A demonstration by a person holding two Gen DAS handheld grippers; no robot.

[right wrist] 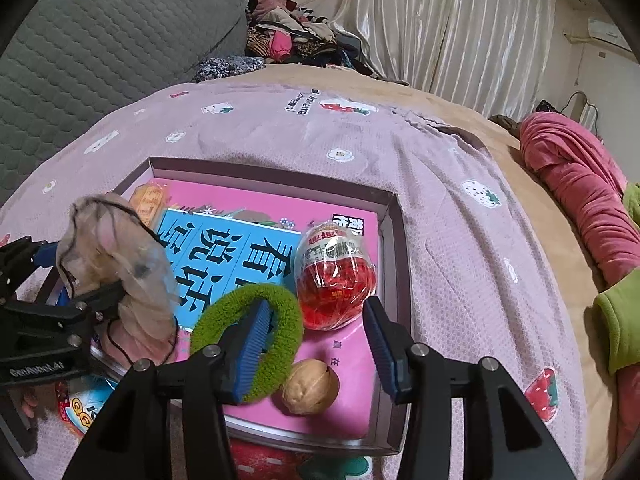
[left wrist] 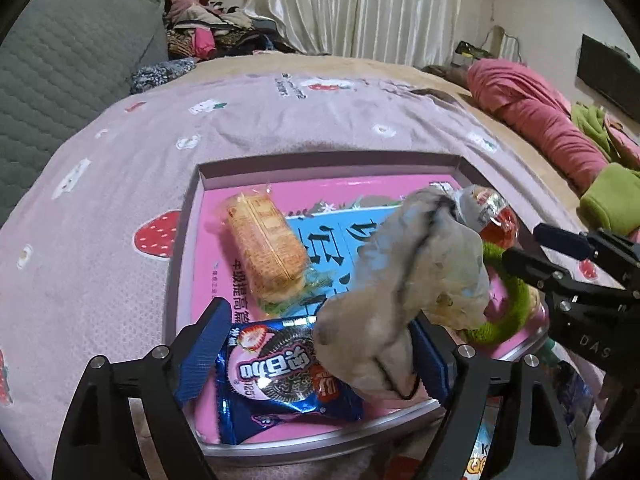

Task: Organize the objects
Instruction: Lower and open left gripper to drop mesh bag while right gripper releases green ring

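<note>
The shallow box (right wrist: pixel 394 240) lies on a bed (right wrist: pixel 460 200) with a pink strawberry blanket, and it holds the objects on a pink and blue book (right wrist: pixel 224 248). A pale sock (left wrist: pixel 404 280) stands up near the front edge of the box, between the fingers of the left claw (left wrist: pixel 320 348); the jaws are spread wide, and if the pads press it I cannot tell. In front of the sock lies a blue cookie packet (left wrist: pixel 276 376), and toward the back left corner is a pack of crackers (left wrist: pixel 264 248). The right claw (right wrist: pixel 316 344) is half spread and pinches nothing: its left finger (right wrist: pixel 250 344) passes through a green fuzzy ring (right wrist: pixel 248 336). A walnut (right wrist: pixel 310 386) lies between its fingers near the front edge. A red wrapped egg (right wrist: pixel 334 272) rests near the right wall.
</note>
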